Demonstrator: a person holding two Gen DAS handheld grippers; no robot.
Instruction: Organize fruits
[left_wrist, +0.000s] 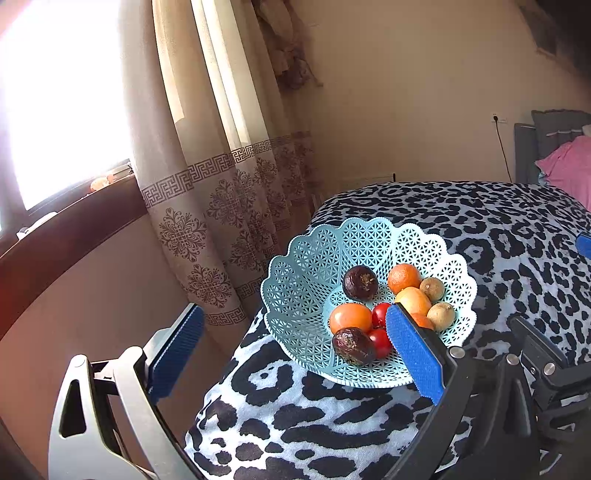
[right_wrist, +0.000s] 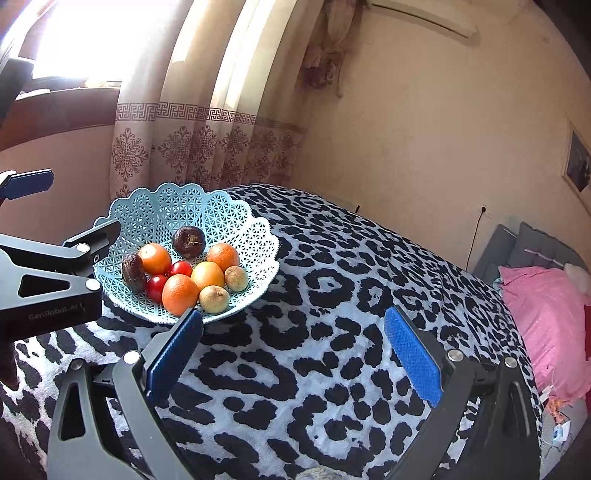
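Leopard-print cloth; basket of fruit near its edge.
Both grippers, left and right, gape empty (suggest approaching from above, avoiding the rim).

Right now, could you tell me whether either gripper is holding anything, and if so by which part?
Nothing is held. The left gripper and the right gripper are both open and empty; all the fruit lies in the basket.
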